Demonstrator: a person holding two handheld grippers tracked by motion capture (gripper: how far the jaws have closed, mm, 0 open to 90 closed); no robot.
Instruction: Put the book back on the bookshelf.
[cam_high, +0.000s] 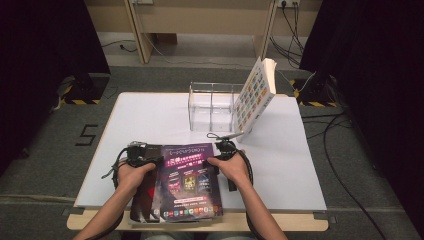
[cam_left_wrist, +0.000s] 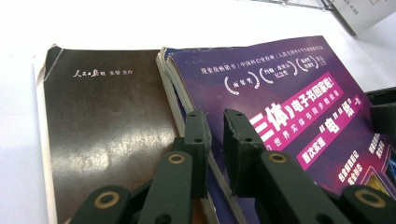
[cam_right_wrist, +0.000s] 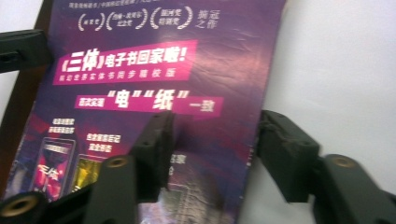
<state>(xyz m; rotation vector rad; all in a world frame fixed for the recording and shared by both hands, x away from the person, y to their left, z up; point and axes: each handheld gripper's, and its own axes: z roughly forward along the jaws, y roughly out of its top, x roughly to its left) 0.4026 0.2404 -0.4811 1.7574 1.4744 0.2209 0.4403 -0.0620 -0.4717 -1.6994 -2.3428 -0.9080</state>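
Purple magazine (cam_high: 190, 182) at near table (cam_high: 150, 115) edge; left tongs (cam_high: 137, 152), right tongs (cam_high: 225, 148) at its sides; clear box (cam_high: 211, 106) behind.

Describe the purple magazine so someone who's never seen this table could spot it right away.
On the white table, look at the near edge between the person's two hands. The purple magazine lies flat there atop a dark brown book; its glossy purple cover with pink banners sets it apart.

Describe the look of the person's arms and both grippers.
Both forearms are bare, no sleeves visible. The left gripper and right gripper have blocky black jaws on dark linkage arms with brass-coloured pivot rings. Black cables loop from each.
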